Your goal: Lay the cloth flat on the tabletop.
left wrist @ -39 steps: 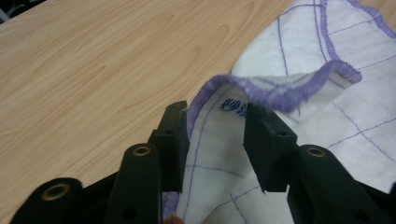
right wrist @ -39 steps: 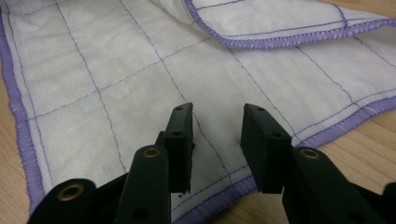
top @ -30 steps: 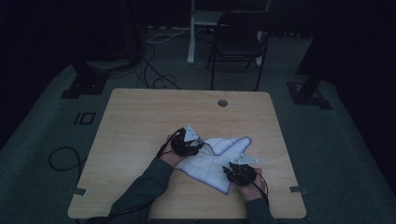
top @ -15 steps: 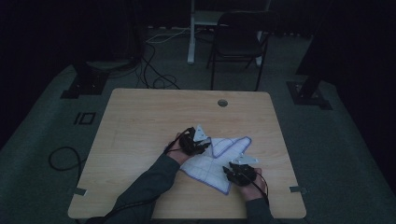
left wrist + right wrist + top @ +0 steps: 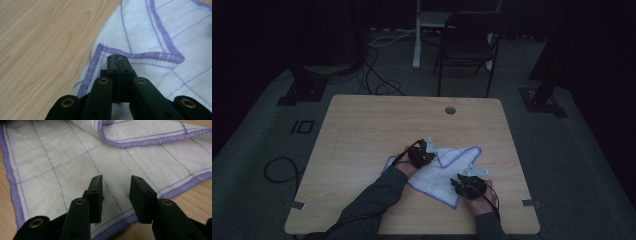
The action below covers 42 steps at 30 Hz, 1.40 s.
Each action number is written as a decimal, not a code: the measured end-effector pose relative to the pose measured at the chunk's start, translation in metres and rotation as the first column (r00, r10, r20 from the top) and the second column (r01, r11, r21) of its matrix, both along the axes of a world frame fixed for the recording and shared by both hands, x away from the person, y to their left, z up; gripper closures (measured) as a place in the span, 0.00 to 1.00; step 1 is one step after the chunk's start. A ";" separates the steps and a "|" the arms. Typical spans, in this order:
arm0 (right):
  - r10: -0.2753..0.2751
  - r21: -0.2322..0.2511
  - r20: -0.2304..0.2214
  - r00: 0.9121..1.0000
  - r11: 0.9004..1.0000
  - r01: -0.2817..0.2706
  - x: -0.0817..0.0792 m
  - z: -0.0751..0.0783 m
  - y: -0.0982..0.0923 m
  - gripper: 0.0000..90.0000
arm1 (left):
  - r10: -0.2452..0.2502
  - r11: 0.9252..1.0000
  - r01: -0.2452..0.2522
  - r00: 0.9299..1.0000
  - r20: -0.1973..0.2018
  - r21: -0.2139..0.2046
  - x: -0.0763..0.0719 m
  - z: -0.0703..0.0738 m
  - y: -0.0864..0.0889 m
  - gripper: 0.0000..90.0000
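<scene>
Compared with the frame of one second ago, the left gripper (image 5: 426, 153) stands farther toward 3 o'clock, over the middle of the cloth (image 5: 439, 175) instead of at its 9 o'clock corner, and the fold it worked on lies farther across the cloth; the right gripper (image 5: 471, 183) and the hand (image 5: 484, 201) behind it keep their place at the cloth's 4 o'clock edge. The left gripper's jaws have just been closing and in the left gripper view the left gripper (image 5: 118, 61) has its pads pressed together, tips at a stitched hem of the cloth (image 5: 160, 32); whether fabric is pinched between them cannot be told. In the right gripper view the right gripper (image 5: 115, 185) has its jaws parted with a clear gap, hovering over the cloth (image 5: 75, 157) and gripping nothing. The cloth lies on the wooden table (image 5: 377, 125), toward its 5 o'clock part, partly folded, with one pointed flap reaching toward 2 o'clock. It is a soft white woven fabric, crossed by thin violet lines forming squares and bordered by a dense, ribbed violet overlock seam. The table top is pale wood-grain laminate, rectangular with rounded corners, with a round cable hole (image 5: 450, 110) near its 12 o'clock edge.
</scene>
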State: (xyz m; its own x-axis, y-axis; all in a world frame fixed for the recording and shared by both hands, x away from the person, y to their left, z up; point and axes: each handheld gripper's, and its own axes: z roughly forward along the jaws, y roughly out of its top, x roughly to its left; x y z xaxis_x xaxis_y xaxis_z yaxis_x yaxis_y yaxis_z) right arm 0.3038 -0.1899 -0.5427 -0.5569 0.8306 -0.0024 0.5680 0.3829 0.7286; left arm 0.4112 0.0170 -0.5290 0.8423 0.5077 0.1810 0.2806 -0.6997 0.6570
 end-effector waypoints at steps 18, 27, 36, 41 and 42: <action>0.003 -0.001 -0.006 1.000 1.000 -0.003 0.001 0.000 -0.001 0.71 | 0.122 0.993 -0.122 0.992 0.020 -0.002 0.016 0.000 0.016 0.84; 0.002 0.001 -0.008 1.000 1.000 -0.002 0.001 0.000 -0.001 0.71 | 0.095 0.995 -0.096 0.995 -0.043 -0.032 0.020 -0.001 0.018 0.75; 0.004 0.000 -0.012 1.000 1.000 -0.004 0.001 0.001 -0.002 0.72 | 0.181 0.984 -0.180 0.983 0.032 -0.011 0.023 0.007 0.022 0.97; 0.006 -0.002 -0.015 1.000 1.000 -0.006 0.001 0.001 -0.002 0.73 | 0.284 0.959 -0.283 0.957 0.057 -0.021 0.034 0.012 0.042 0.98; 0.007 -0.001 -0.015 1.000 1.000 -0.007 0.001 0.001 -0.002 0.73 | 0.284 0.959 -0.283 0.957 0.057 -0.021 0.034 0.012 0.042 0.98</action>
